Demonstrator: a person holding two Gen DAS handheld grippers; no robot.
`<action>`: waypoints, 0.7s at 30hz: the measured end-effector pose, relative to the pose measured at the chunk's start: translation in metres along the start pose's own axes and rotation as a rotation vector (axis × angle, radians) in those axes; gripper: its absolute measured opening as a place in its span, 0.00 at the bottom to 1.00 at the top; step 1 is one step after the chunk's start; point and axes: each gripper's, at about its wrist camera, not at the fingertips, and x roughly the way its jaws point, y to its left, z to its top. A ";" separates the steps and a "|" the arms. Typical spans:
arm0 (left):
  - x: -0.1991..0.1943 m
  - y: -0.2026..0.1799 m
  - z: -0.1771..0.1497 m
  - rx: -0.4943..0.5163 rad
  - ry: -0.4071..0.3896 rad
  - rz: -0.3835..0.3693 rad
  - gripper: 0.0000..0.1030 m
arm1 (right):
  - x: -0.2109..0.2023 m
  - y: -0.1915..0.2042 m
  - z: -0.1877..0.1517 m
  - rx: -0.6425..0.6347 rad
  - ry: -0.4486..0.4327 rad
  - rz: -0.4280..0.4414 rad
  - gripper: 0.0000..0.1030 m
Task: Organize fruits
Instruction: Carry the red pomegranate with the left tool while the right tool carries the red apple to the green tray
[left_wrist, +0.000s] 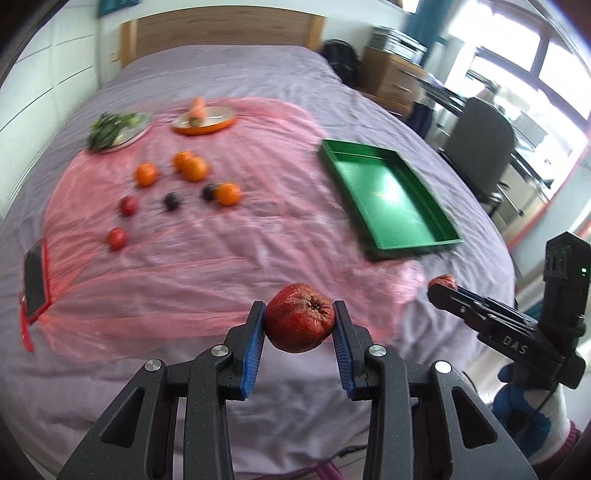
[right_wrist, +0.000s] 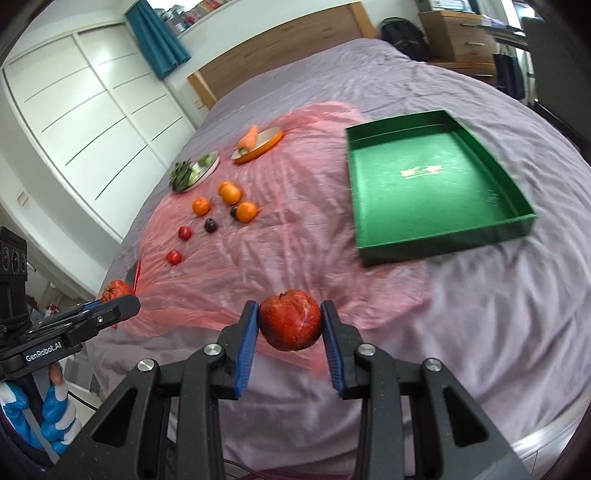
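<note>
Each claw is clenched on a red apple: the left claw (left_wrist: 299, 321) grips a wrinkled apple (left_wrist: 300, 318) between its blue pads, and the right claw (right_wrist: 290, 321) grips a smoother apple (right_wrist: 290, 319) the same way, both fruits lifted clear of the bed (right_wrist: 498, 314). The move to come appears to be a carry to the green tray (right_wrist: 443, 243), which lies empty ahead and to the right of both claws, on the purple bedcover just past the edge of the pink plastic sheet (left_wrist: 207, 258). The right claw is the nearer one; the tray sits just beyond its fingertips, its long axis running away from the claw, a short wall facing it. From the left claw the tray lies further off to the right. The remaining oranges (left_wrist: 194, 168), small red fruits (left_wrist: 117, 239) and dark plums (left_wrist: 171, 201) lie ahead to the left, well apart from the tray.
</note>
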 end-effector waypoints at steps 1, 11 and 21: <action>0.001 -0.008 0.001 0.013 0.002 -0.009 0.30 | -0.004 -0.006 -0.001 0.011 -0.008 -0.005 0.32; 0.022 -0.084 0.026 0.125 0.033 -0.108 0.30 | -0.044 -0.072 0.000 0.107 -0.095 -0.078 0.32; 0.087 -0.121 0.068 0.163 0.088 -0.144 0.30 | -0.040 -0.125 0.035 0.120 -0.114 -0.149 0.32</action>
